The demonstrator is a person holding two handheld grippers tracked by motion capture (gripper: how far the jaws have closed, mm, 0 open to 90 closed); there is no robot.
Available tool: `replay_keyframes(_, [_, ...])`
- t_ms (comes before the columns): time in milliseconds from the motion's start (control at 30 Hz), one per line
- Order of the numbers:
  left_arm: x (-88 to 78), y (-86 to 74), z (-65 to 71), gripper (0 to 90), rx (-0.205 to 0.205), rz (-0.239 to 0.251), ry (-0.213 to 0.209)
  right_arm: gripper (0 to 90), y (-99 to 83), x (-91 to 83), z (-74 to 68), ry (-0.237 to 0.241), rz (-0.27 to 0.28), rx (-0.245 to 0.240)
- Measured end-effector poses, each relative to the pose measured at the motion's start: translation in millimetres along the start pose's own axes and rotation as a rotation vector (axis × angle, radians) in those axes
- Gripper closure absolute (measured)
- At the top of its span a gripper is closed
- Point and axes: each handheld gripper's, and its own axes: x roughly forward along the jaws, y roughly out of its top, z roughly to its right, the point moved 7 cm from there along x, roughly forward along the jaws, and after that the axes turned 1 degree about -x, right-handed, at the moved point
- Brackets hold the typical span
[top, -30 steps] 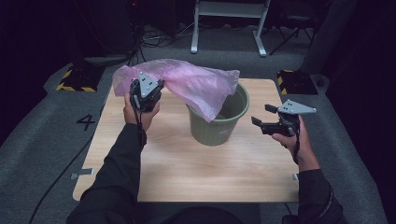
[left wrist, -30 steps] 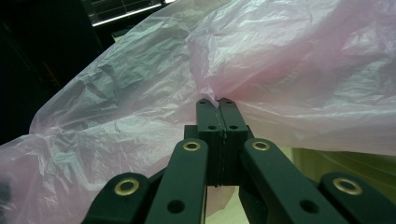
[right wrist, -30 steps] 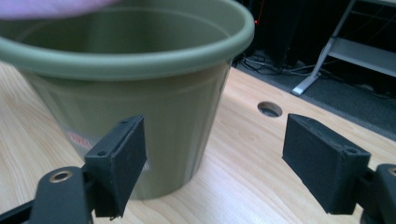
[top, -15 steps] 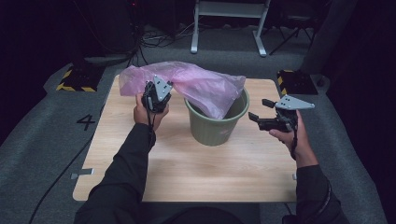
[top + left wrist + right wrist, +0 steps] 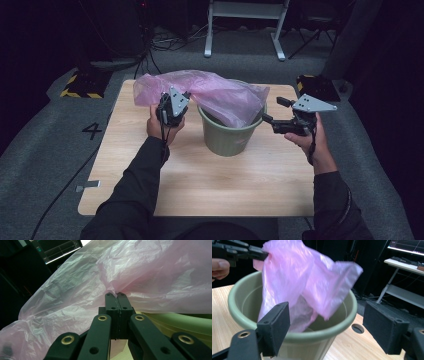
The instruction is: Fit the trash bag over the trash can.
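A pink plastic bag (image 5: 220, 97) drapes over the green bucket (image 5: 230, 137) mid-bench (image 5: 200, 185) — the left gripper (image 5: 176, 106) pinching its edge with closed fingers, the right gripper (image 5: 272, 111) open beside the rim, clear of both, bare wood around.

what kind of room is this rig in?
Probably a lab or recording studio, not a home: a light wooden table on grey carpet with a taped number four, a yellow-and-black striped floor marking, loose cables, and a lit monitor in the dark.
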Motion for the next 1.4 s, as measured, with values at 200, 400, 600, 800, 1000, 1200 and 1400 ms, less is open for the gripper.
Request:
replay_keyframes(200, [-3.3,-2.2,5.3,89.6,0.003,0.008,-0.025,24.0,13.8,4.8,3.8,-0.014,0.010,0.013])
replay_keyframes(400, [-10.8,-4.5,9.5,89.6,0.005,0.036,-0.040,38.3,16.2,18.5,3.4,0.003,-0.016,0.020])
replay_keyframes(600, [-20.5,-5.0,7.8,89.6,0.010,0.070,-0.050,53.3,16.0,36.5,-2.6,0.044,-0.057,0.020])
replay_keyframes(800, [-27.7,-2.7,6.7,89.6,0.001,0.105,-0.049,64.9,11.3,50.7,-1.7,0.051,-0.097,0.038])
replay_keyframes(1000, [-37.6,1.0,10.4,89.5,-0.018,0.154,-0.075,77.1,10.5,63.8,-8.5,0.080,-0.141,0.023])
replay_keyframes(1200, [-40.1,5.6,19.5,89.5,-0.002,0.172,-0.098,78.9,7.2,69.8,-17.1,0.118,-0.180,0.012])
replay_keyframes(1400, [-45.8,11.6,22.4,89.5,0.010,0.194,-0.100,70.2,4.5,73.6,-22.5,0.145,-0.209,0.020])
